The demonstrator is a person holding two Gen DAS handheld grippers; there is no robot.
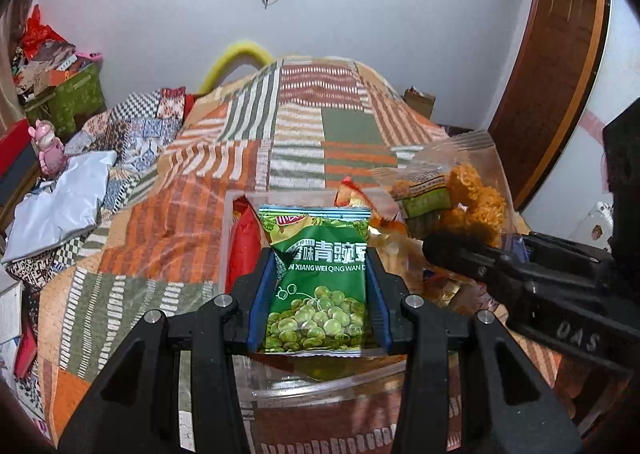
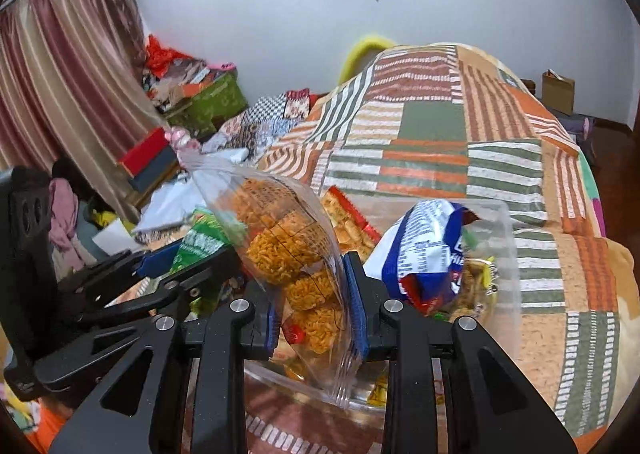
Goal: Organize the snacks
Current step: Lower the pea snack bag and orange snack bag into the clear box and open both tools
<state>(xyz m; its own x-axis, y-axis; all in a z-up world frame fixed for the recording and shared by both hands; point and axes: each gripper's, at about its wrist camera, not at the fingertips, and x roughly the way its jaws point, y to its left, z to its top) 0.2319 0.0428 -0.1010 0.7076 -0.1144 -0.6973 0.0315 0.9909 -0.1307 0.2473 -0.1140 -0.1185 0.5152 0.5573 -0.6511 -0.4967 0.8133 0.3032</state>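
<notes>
My left gripper (image 1: 318, 286) is pinching one green pea packet (image 1: 320, 278) over the clear box (image 1: 320, 382) | my right gripper (image 2: 316, 298) is squeezing one clear bag of orange noodle snacks (image 2: 292, 250) | one blue-white packet (image 2: 424, 254) is lying in the box | all is sitting on a patchwork quilt (image 1: 304, 126), white wall (image 1: 160, 14) behind.

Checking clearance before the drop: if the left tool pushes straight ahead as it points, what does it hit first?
Probably the snacks already in the clear plastic bin. The left tool holds the green pea packet above it, with a red packet just ahead-left. Depth is unclear; beyond lies the patchwork quilt.
</notes>
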